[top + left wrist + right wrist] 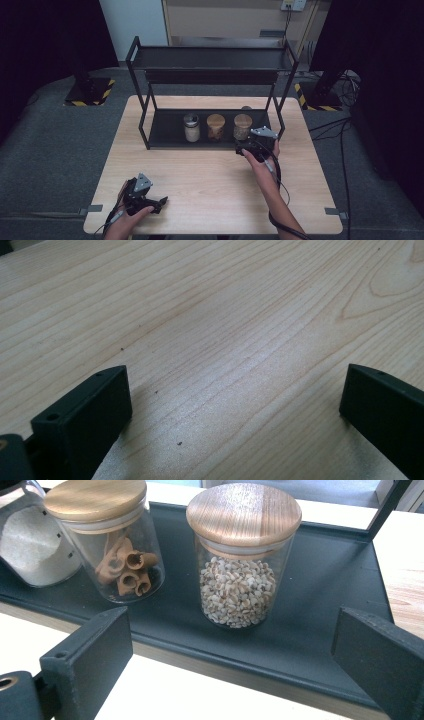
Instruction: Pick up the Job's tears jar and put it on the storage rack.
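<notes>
A: Where is the jar of pale grains (239, 587) found?

B: It is stood upright on the lower shelf of the black rack (320, 575), at the right end of a row of three. The jar of brown rolled sticks (120, 565) is set just beside it, apart by a small gap, and a jar of white powder (27, 555) comes next. In the high view the grain jar (242, 126) is seen just behind the right gripper (248, 148).

A: How are the claws held?

B: The right gripper (230, 655) is spread wide, nothing between its jaws, and is aimed at the grain jar from the front edge of the shelf. The left gripper (159, 202) is also spread wide and empty, and is rested low over the wooden table (215, 330).

A: How is the jar expected to handle?

B: Glass walls are judged hard, smooth and rather slippery, and breakable if knocked. Some weight is expected from the grains. The wooden lid (244, 512) may only be seated loosely, so it is better left alone.

A: Where should it be gripped?

B: The glass body should be taken at mid-height, below the lid, with the jaws passed on either side and care taken of the neighbouring jar.
</notes>
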`<state>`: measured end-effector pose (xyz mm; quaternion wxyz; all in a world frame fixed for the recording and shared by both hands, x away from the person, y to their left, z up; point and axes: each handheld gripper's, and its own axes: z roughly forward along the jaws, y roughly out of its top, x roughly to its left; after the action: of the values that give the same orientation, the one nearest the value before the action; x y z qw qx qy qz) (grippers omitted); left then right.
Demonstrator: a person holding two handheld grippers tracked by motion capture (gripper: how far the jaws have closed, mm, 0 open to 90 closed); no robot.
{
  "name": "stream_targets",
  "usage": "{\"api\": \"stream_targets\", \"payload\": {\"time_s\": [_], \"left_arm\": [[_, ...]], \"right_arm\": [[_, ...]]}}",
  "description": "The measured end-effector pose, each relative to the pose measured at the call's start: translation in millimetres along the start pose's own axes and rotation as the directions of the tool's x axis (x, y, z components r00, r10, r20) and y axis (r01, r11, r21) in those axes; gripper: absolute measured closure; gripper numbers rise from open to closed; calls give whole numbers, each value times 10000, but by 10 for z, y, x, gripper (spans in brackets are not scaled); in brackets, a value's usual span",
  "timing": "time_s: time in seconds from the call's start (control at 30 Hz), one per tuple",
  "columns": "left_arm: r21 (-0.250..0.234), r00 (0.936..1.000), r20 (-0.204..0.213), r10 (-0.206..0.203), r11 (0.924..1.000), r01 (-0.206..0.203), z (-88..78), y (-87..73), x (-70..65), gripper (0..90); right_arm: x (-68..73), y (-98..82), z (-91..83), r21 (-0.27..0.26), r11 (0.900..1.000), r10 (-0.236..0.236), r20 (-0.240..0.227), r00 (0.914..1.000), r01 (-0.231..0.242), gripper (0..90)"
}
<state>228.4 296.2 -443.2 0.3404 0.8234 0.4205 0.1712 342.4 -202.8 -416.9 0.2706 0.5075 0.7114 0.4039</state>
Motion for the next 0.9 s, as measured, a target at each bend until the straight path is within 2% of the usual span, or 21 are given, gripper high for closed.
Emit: {"api": "stream_targets", "payload": {"time_s": [0.53,0.9], "left_arm": [[-1,10000,-2,-1,10000,1,0,0,0,0],[0,10000,-7,-3,10000,3,0,0,-2,0]], "right_arm": [[-1,-92,-122,-98,9999,-60,-183,9998,58,39],[-15,-144,-229,-324,9984,-480,-355,9982,468,40]]}}
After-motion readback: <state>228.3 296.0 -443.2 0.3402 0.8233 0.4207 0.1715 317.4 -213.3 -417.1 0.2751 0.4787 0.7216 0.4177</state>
